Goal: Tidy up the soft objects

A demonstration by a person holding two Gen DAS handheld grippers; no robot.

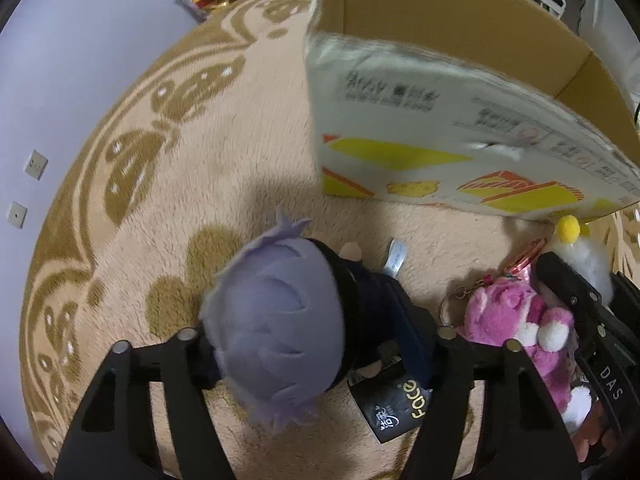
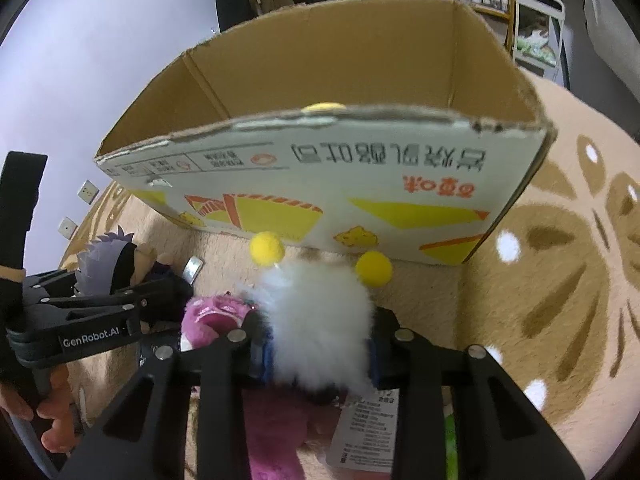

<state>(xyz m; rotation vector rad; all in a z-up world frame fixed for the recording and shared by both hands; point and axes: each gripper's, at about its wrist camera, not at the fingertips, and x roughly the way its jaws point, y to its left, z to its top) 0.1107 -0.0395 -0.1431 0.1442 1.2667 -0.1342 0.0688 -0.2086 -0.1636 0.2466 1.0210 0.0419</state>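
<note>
Two hand-held grippers are working side by side low over a beige rug [image 1: 248, 128] patterned with brown leaves. The left gripper [image 1: 316, 334] is clamping a doll with lavender hair [image 1: 276, 320] between its jaws; the doll's big head is filling the gap, and its dark-clothed body [image 1: 384, 300] is stretching away beyond the fingertips. Its face is turned away and hidden. A black paper tag [image 1: 394, 408] is hanging from it just below the right-hand jaw, its print only partly readable.

The right gripper [image 2: 320, 336] is squeezing a white fluffy toy [image 2: 320, 320] between its jaws. Two yellow pompoms [image 2: 267, 249] are sticking up from the fluff just past the fingertips. What kind of creature it is cannot be made out; the fur is blurred and the jaws are covering its sides.

Below and to the left of the right gripper's jaws, a pink plush bear [image 2: 216, 316] is lying on the rug, half covered by the black fingers. A white printed label [image 2: 362, 436] is lying beneath the jaws, its lower part cut off.

Straight ahead of both sets of jaws an open cardboard box [image 2: 360, 184] is standing, white outside with yellow and orange pictures. Something yellow [image 2: 323, 108] is peeking over its near rim; the rest is hidden inside.
</note>
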